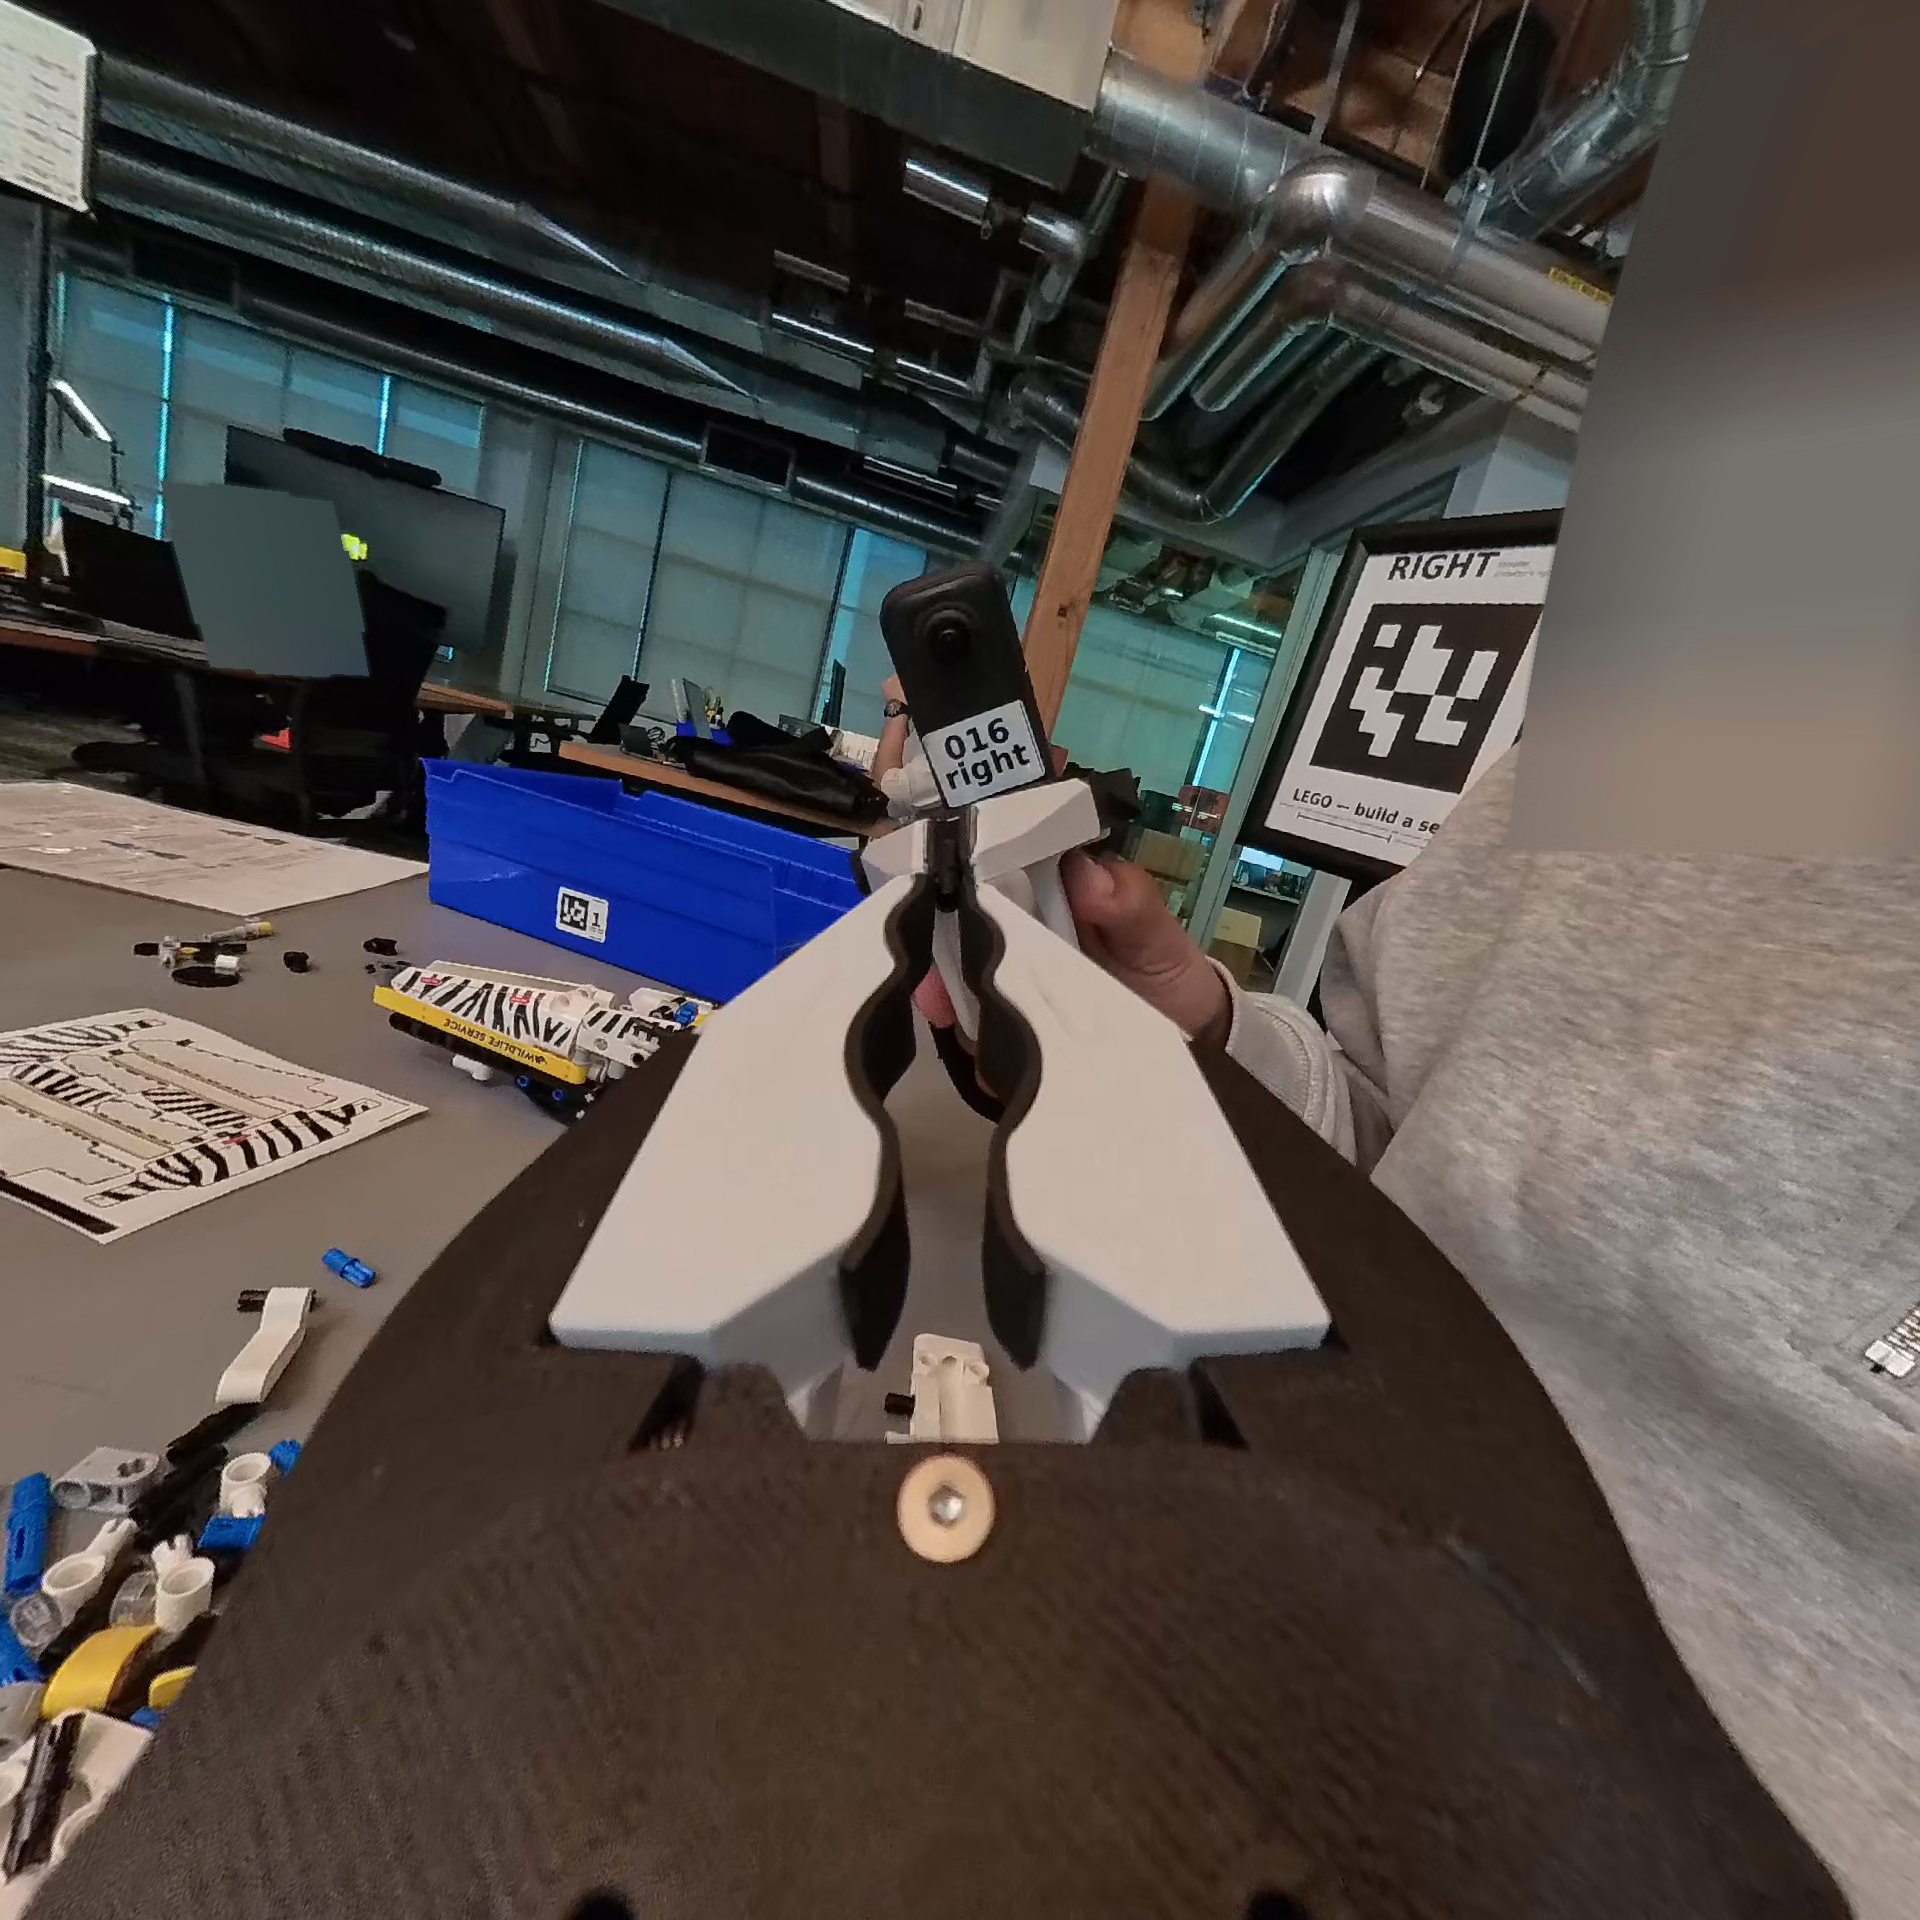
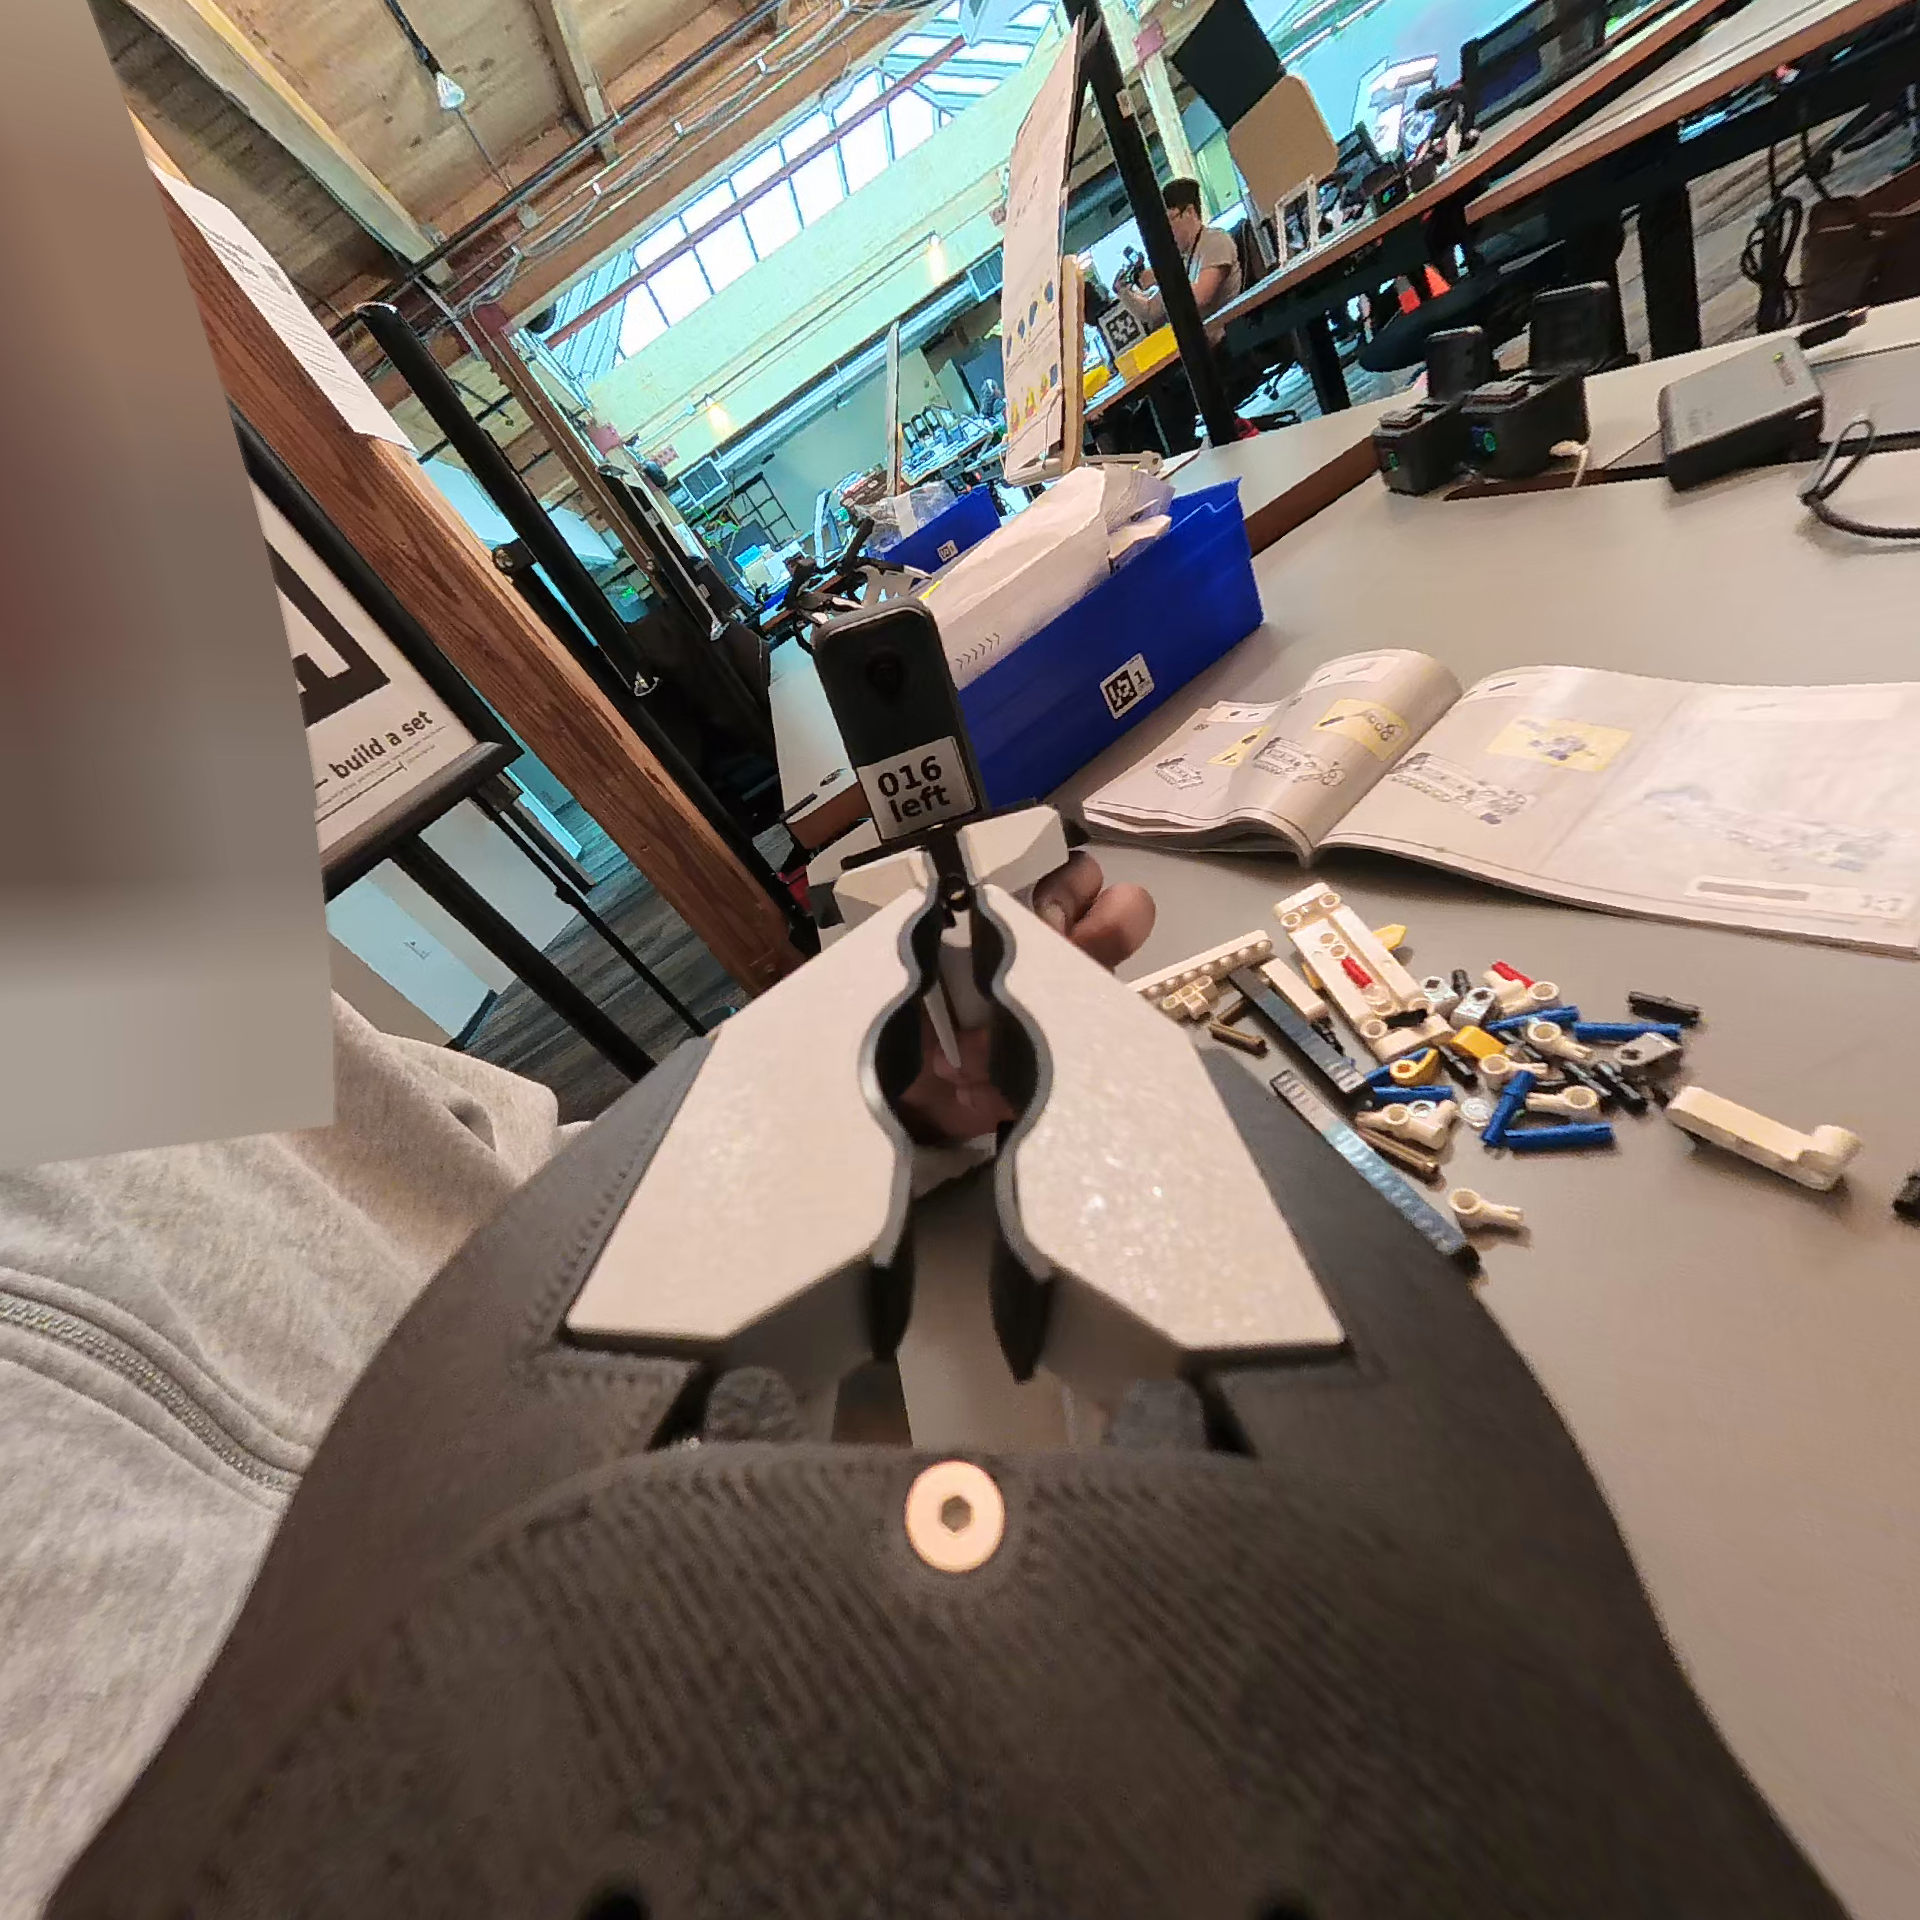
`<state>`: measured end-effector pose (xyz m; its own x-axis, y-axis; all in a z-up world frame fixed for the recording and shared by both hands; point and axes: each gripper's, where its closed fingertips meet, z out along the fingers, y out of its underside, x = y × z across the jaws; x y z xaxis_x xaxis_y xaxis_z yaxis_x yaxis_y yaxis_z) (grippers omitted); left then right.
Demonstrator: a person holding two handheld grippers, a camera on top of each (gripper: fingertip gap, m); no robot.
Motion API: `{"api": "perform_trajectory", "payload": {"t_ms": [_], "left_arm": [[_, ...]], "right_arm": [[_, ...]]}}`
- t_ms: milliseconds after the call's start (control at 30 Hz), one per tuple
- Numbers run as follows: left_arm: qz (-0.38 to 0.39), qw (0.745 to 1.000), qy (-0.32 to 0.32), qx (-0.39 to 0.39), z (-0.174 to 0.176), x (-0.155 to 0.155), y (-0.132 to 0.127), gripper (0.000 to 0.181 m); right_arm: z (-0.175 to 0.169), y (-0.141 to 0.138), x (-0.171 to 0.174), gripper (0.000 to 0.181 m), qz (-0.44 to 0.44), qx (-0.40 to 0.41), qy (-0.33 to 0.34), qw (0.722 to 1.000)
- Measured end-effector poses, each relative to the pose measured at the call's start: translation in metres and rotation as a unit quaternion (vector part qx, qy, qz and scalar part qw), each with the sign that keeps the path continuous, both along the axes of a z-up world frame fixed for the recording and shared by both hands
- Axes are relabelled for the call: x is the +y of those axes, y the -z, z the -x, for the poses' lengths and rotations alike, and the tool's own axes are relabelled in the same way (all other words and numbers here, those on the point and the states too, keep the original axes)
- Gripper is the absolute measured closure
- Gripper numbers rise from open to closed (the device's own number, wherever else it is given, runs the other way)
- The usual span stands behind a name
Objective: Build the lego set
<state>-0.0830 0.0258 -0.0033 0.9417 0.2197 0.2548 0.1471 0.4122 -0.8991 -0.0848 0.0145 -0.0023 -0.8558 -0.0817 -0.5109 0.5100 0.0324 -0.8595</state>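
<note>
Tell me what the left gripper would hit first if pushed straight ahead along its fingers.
Probably the right gripper, held tip to tip with the left gripper; its black camera sits just behind. Depth between the tips is unclear.

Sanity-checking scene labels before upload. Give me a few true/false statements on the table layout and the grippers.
1. The blue bin holds white bags. True.
2. The instruction booklet is closed. False: it lies open.
3. The zebra-striped Lego vehicle sits near the blue bin. True.
4. The sticker sheet is in the bin. False: it lies flat on the table.
5. The left gripper and right gripper point apart. False: they face each other, tips close.
</note>
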Motion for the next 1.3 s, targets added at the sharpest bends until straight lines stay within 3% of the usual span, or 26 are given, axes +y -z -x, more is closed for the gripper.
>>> {"api": "perform_trajectory", "payload": {"t_ms": [367,467,633,800,1033,1300], "left_arm": [[0.019,1.000,-0.004,-0.004,0.002,0.003,0.005,0.180],[0.027,0.997,-0.075,-0.003,0.017,-0.006,0.007,0.166],[-0.075,0.984,-0.159,-0.015,0.031,-0.054,-0.010,0.159],[-0.096,0.980,-0.172,-0.030,0.036,-0.065,-0.010,0.158],[-0.104,0.979,-0.168,-0.038,0.037,-0.066,-0.010,0.163],[-0.109,0.980,-0.164,-0.040,0.037,-0.067,-0.010,0.165]], "right_arm": [[0.004,0.001,0.003,0.180,-0.007,0.011,0.013,1.000],[0.012,0.008,0.003,0.180,-0.029,0.036,0.044,0.998],[0.009,0.062,0.000,0.180,-0.181,0.087,0.041,0.979],[0.013,0.122,0.003,0.179,-0.368,0.186,0.060,0.909],[0.009,0.141,0.006,0.179,-0.432,0.184,0.037,0.882],[0.012,0.146,0.006,0.179,-0.434,0.178,0.037,0.882]]}}
